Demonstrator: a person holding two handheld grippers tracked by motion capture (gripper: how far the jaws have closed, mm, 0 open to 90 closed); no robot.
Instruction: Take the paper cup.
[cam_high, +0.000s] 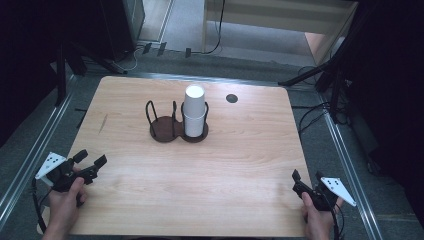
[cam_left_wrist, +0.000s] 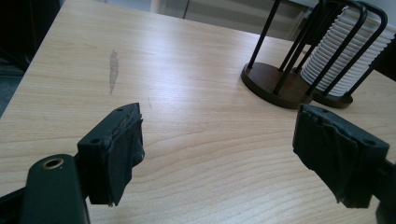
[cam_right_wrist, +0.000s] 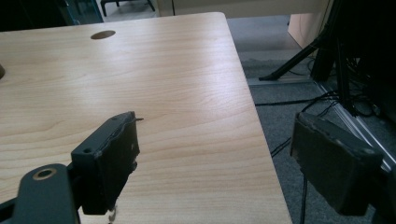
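Both grippers wait at the table's near corners, jaws spread wide, holding nothing.
Left gripper (cam_high: 90, 161) and right gripper (cam_high: 307, 177) sit well apart from the white cup stack (cam_high: 194, 111), upright in its black wire holder (cam_high: 165, 122); no writing visible.

Right claw (cam_right_wrist: 219, 158) gapes wide over the wooden table's (cam_right_wrist: 177, 84) right edge, nothing between its jaws

A big wooden table (cam_high: 240, 165) has a light top. There is a small dark round hole (cam_high: 231, 98) near its far edge. A long grey mark (cam_left_wrist: 112, 71) is on the wood at the left side. The floor (cam_high: 350, 165) around the table is grey. Black cables (cam_high: 312, 117) lie on the floor at the right.
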